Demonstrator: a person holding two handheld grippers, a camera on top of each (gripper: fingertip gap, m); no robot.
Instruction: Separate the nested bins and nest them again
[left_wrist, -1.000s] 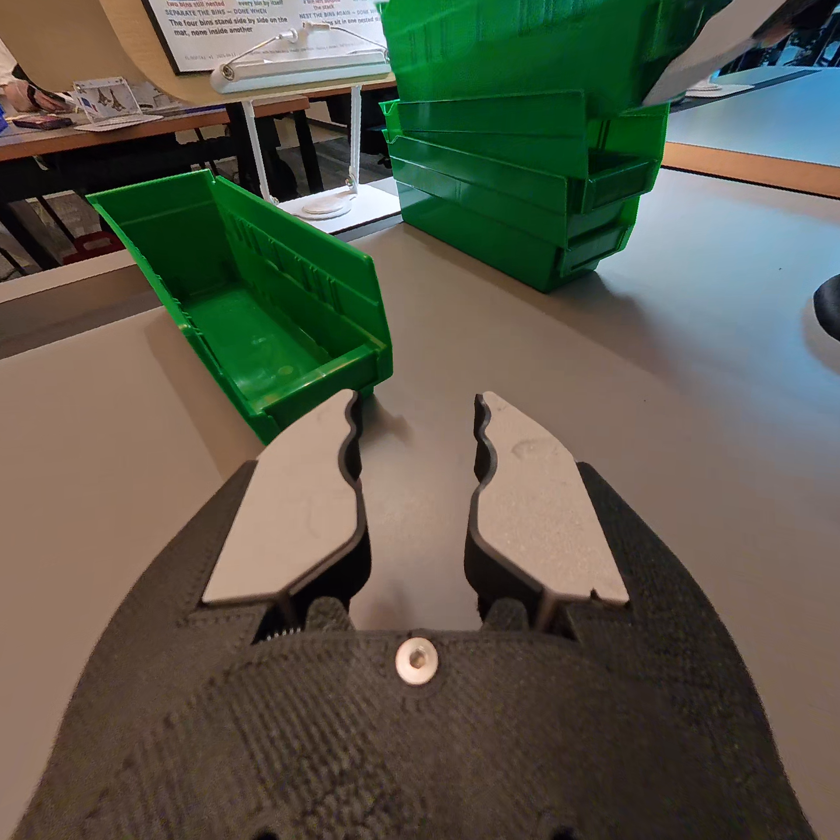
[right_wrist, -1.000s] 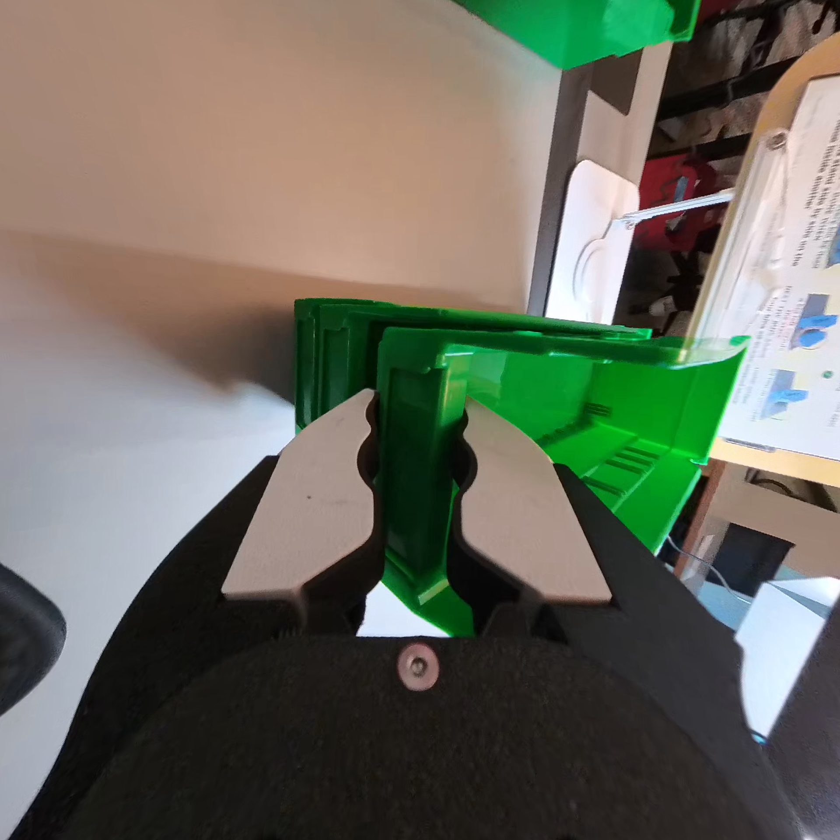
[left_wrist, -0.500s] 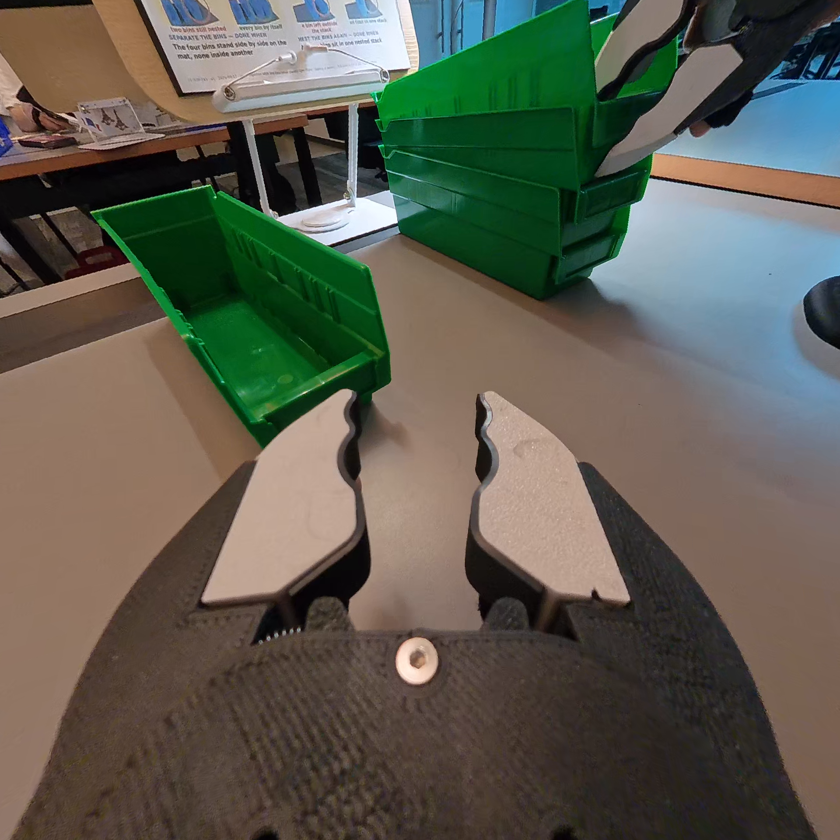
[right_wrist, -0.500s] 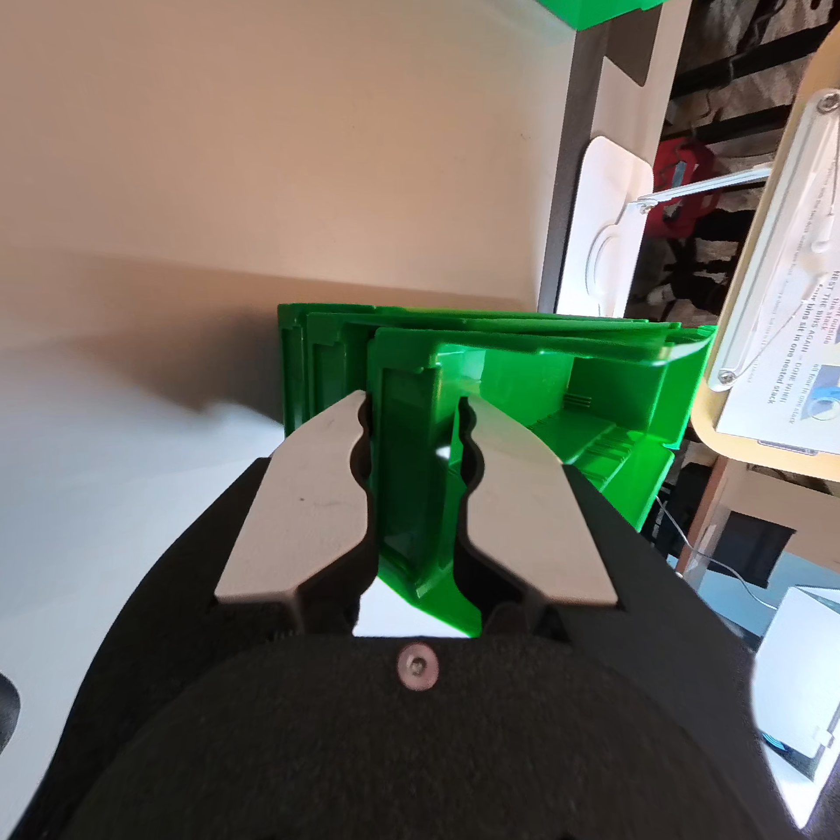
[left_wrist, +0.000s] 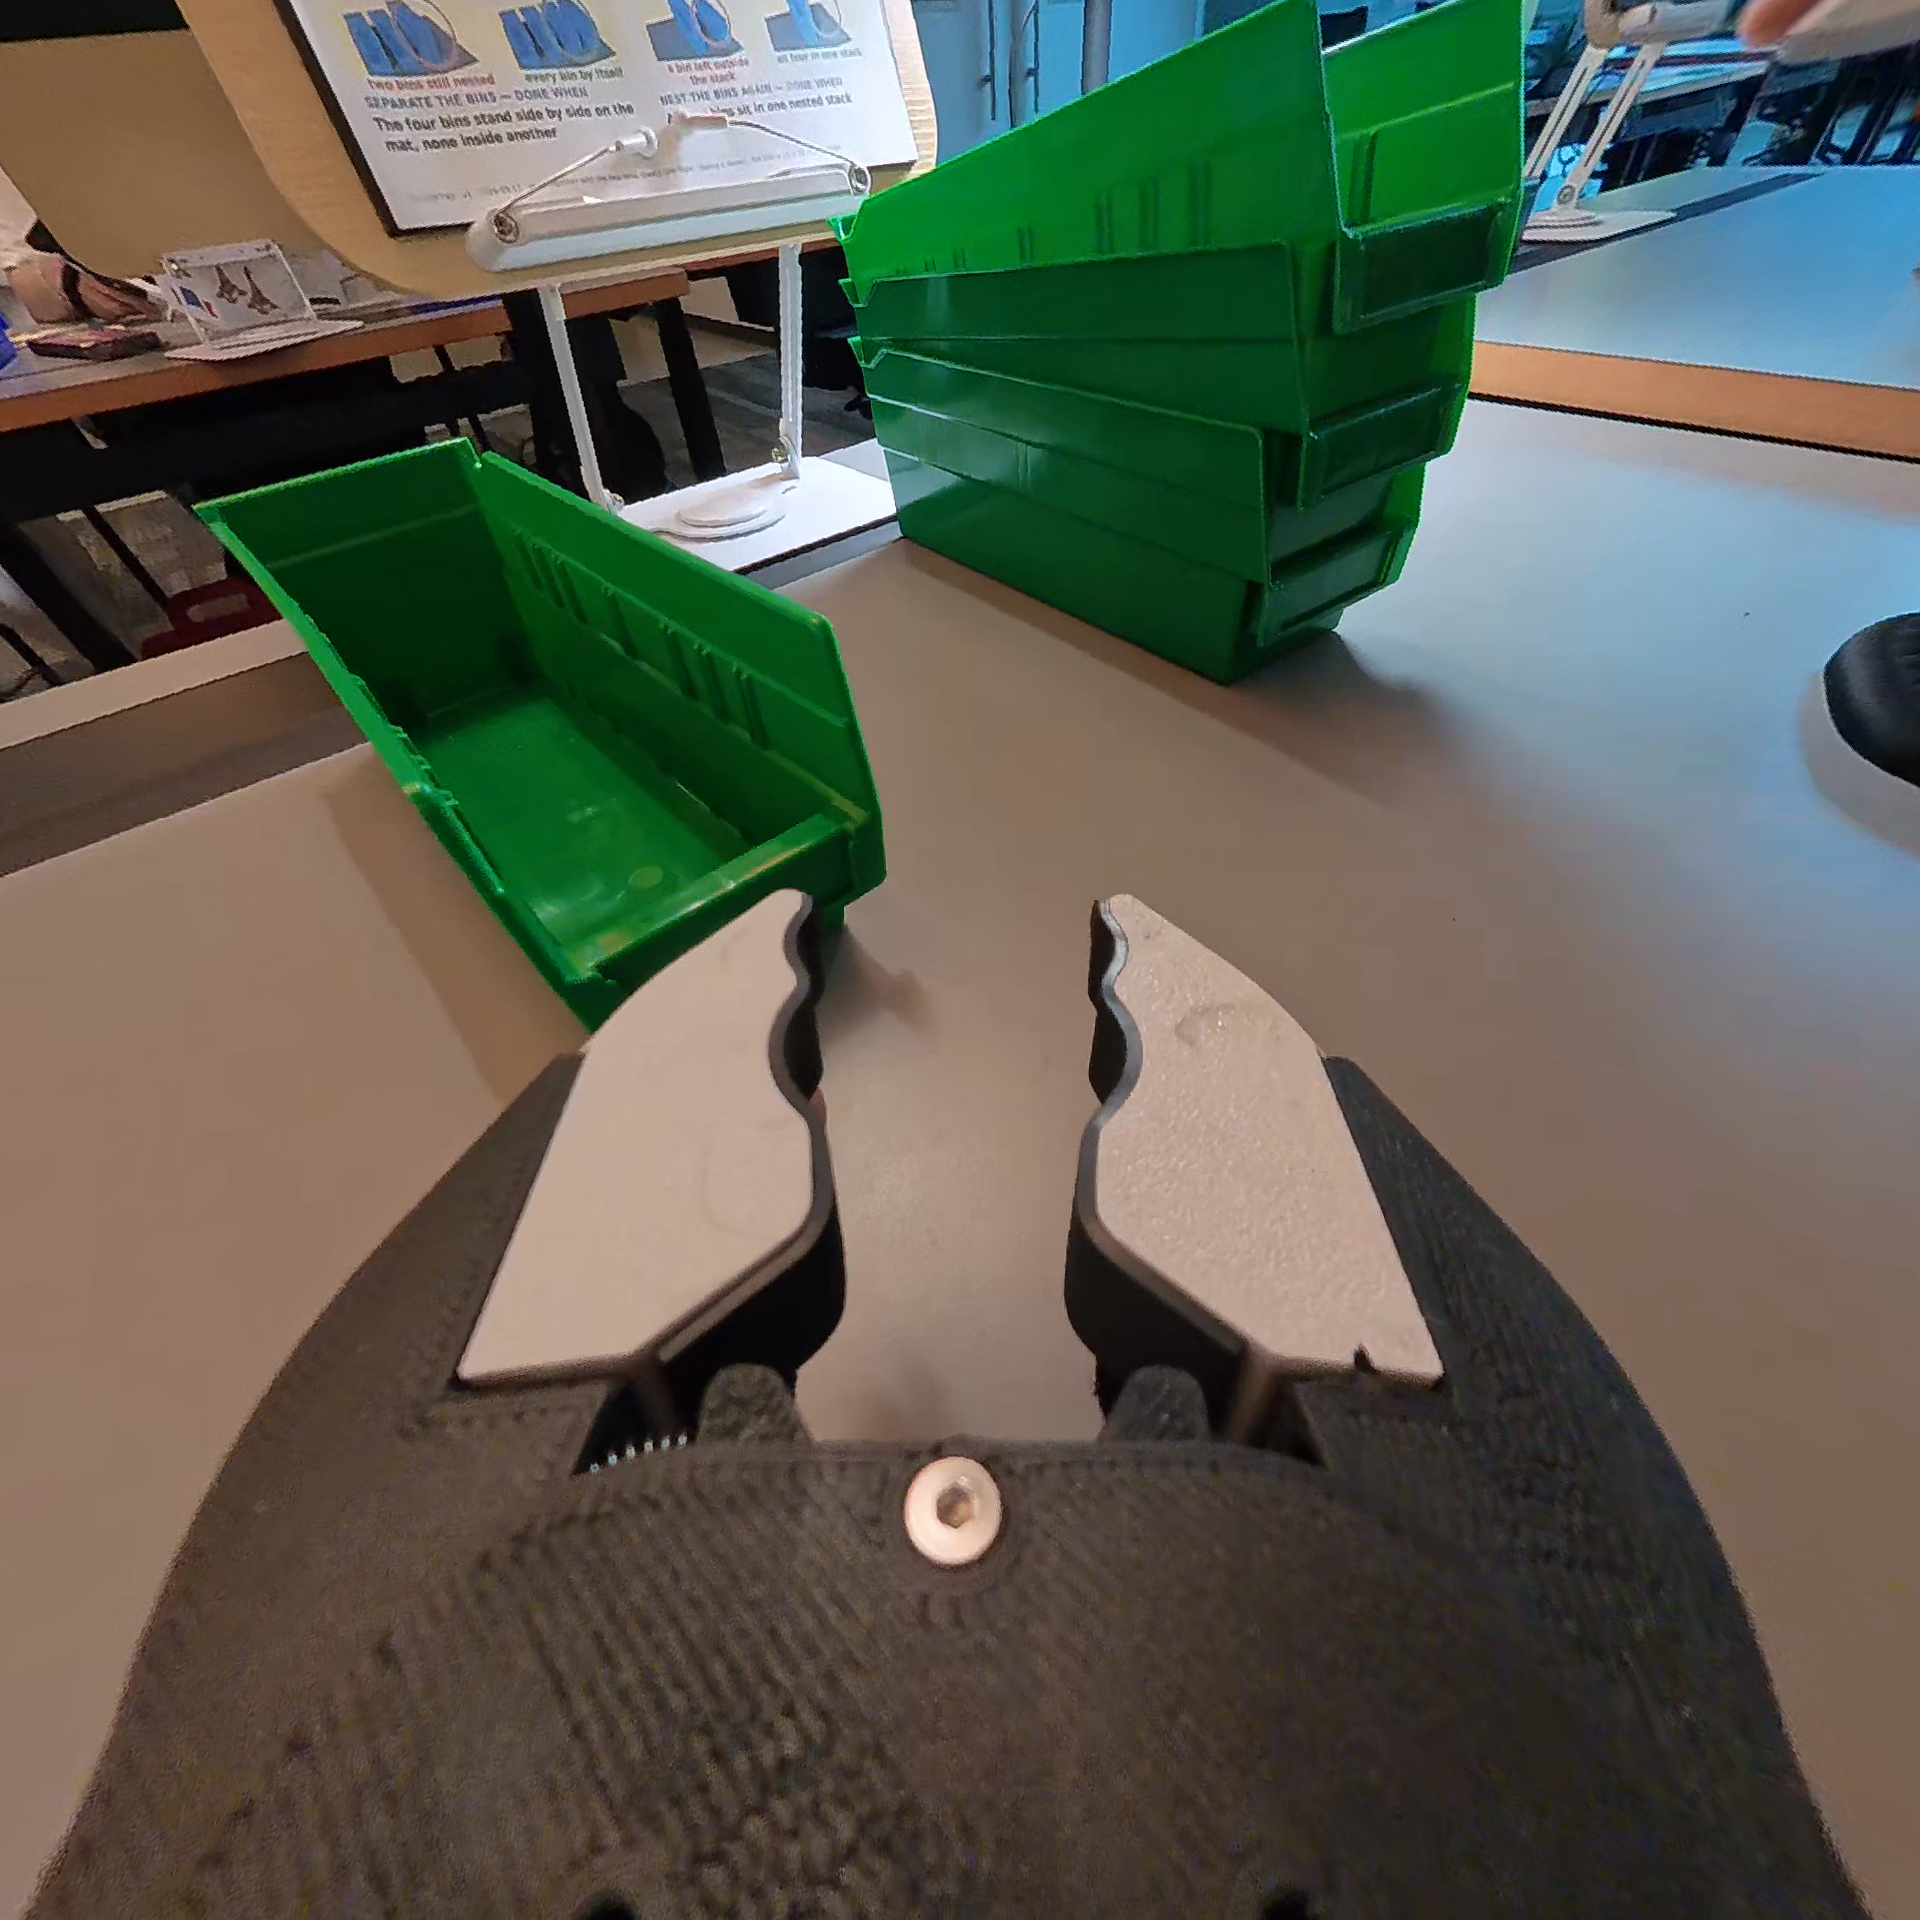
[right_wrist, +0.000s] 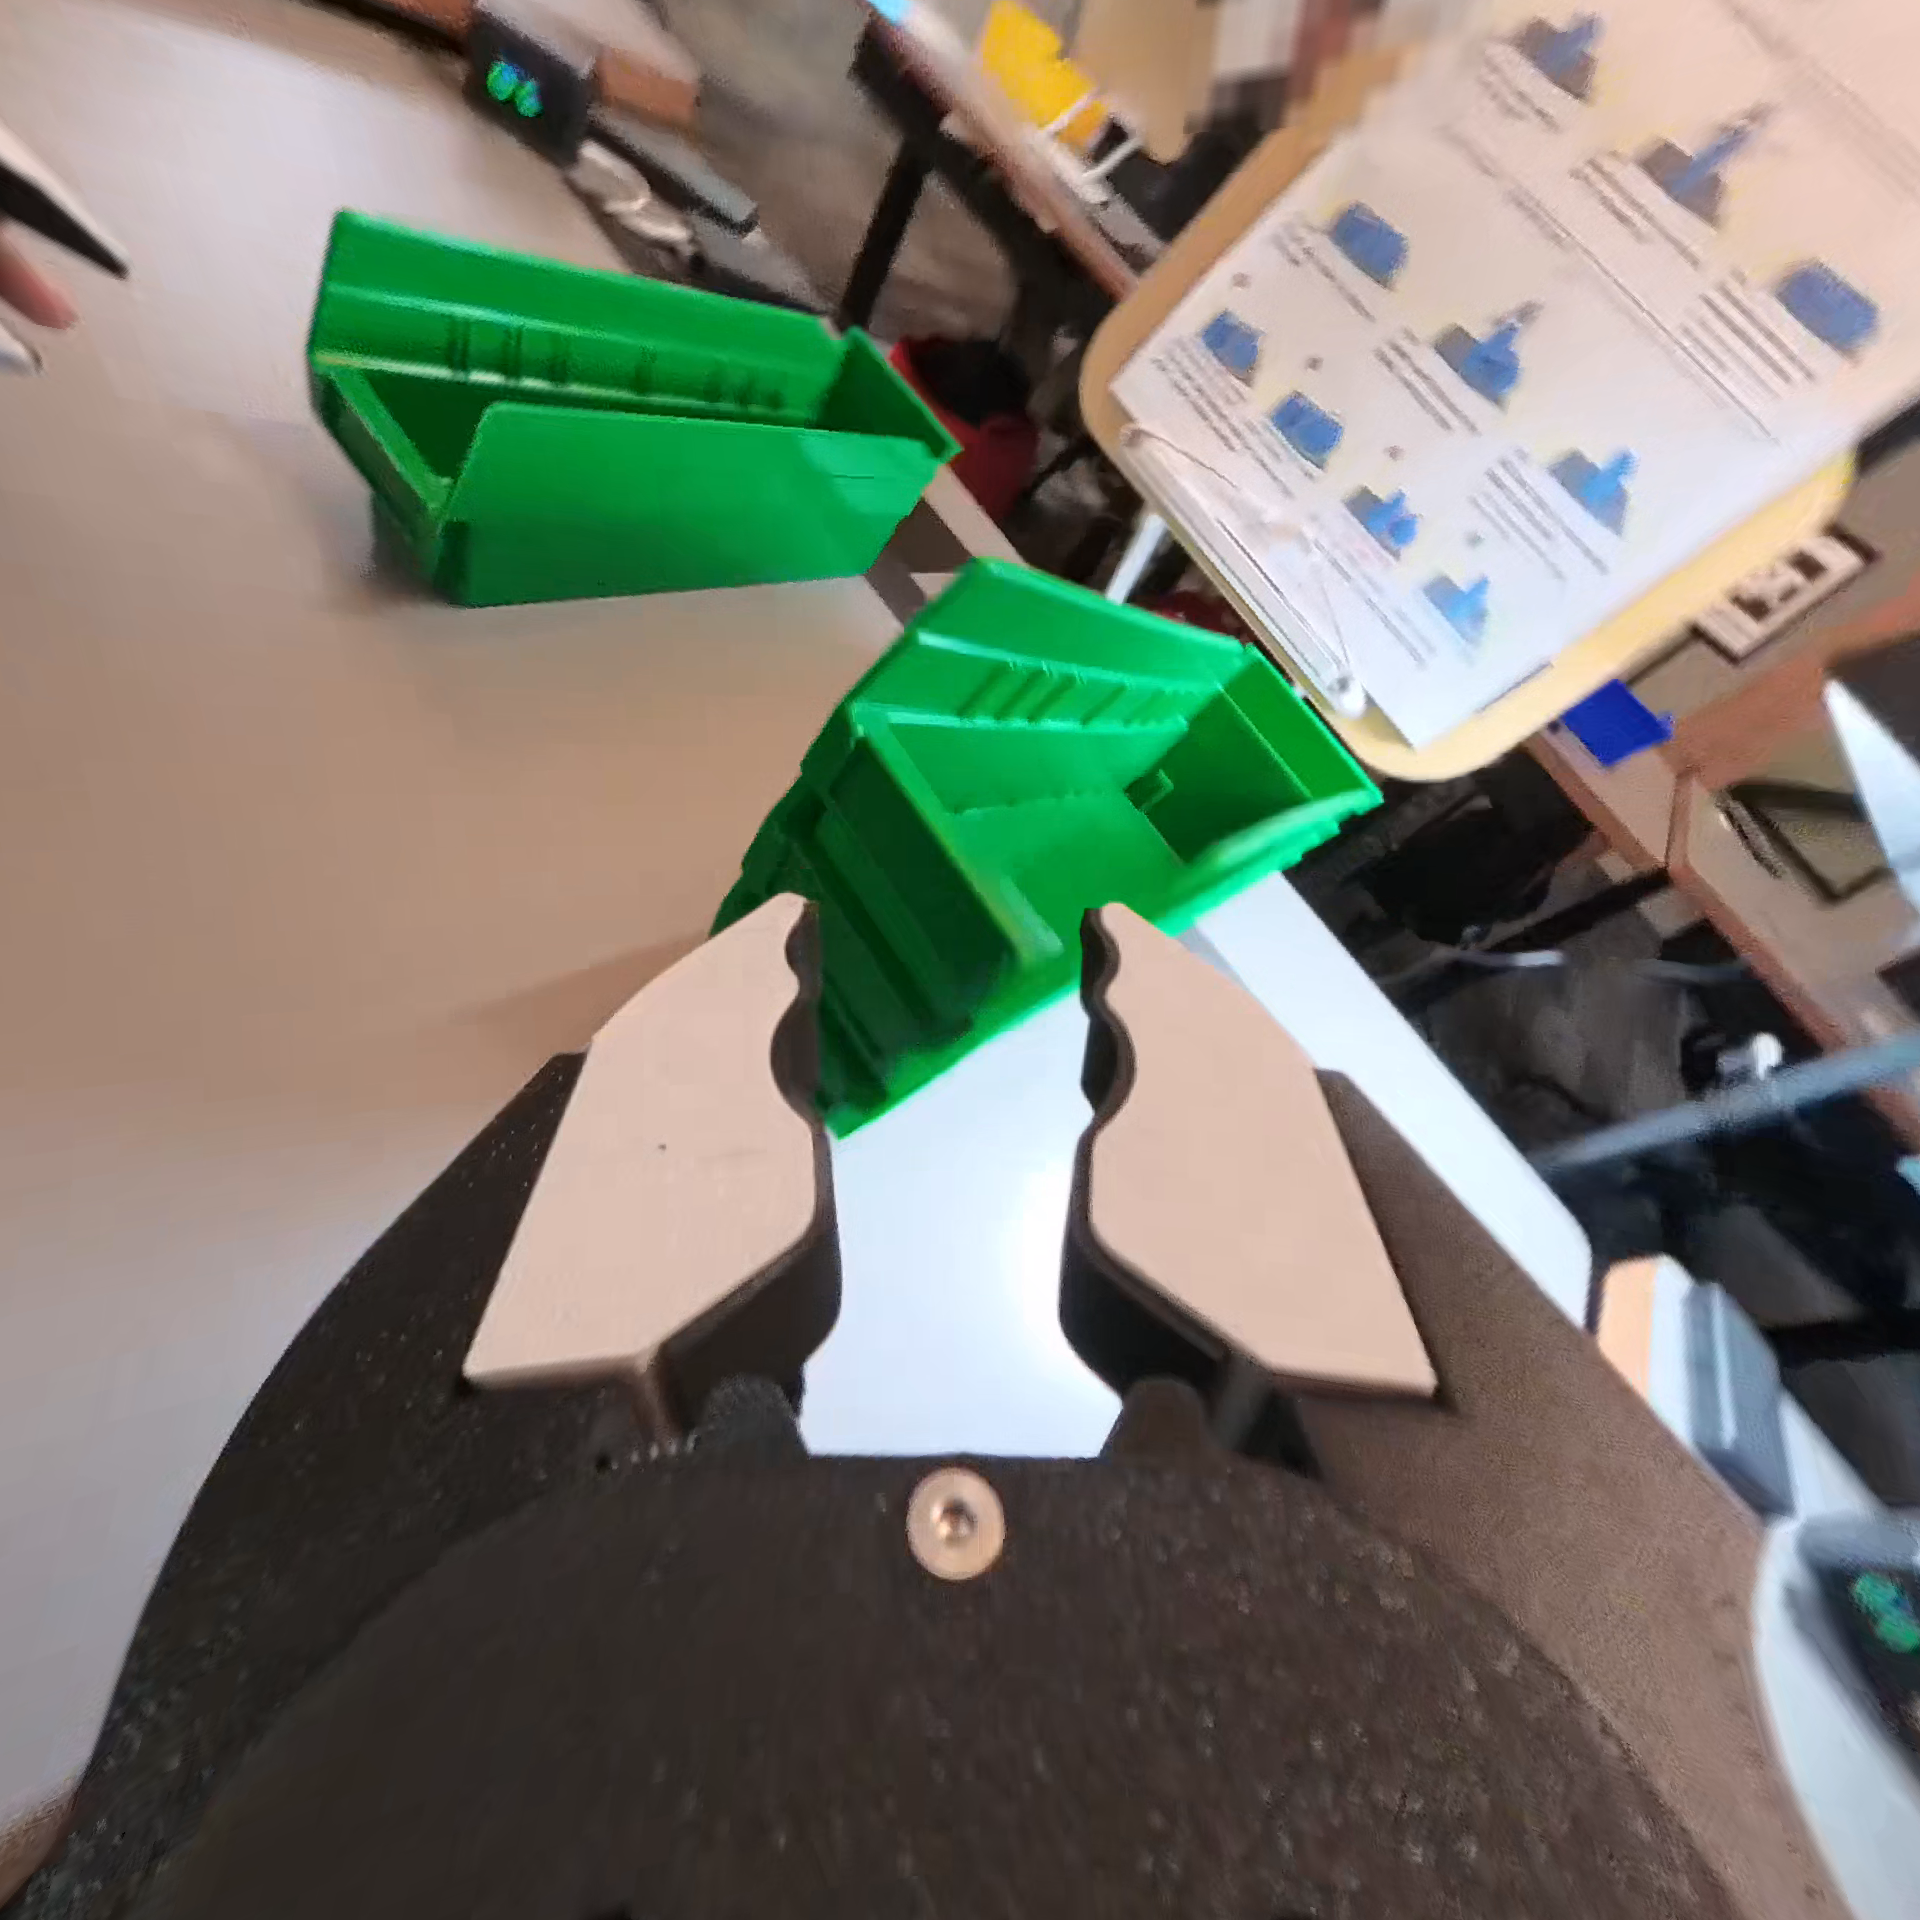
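Observation:
A stack of three nested green bins (left_wrist: 1143, 436) stands on the grey mat (left_wrist: 1351, 935) at the back. Its top bin sits tilted, with the front end raised. A single green bin (left_wrist: 582, 727) stands apart at the left, open side up. My left gripper (left_wrist: 951, 914) is open and empty, low over the mat just right of the single bin's front end. In the right wrist view my right gripper (right_wrist: 951, 925) is open, and the front end of the stack (right_wrist: 1018, 821) shows between its fingertips, not gripped. The single bin (right_wrist: 623, 468) lies beyond, to the left.
An instruction board (left_wrist: 644, 104) on a white stand with a flat base (left_wrist: 727, 509) rises behind the mat's far edge. A black round object (left_wrist: 1881, 686) sits at the right edge. Other tables with clutter stand behind. One gripper's finger ends stand about 30 cm off the other's. To the black round object (left_wrist: 1881, 686): right tips about 20 cm, left tips about 35 cm.
My right gripper was shut on the top bin's front wall. It lowered the bin onto the stack, opened and drew back. The left gripper has stayed in place.

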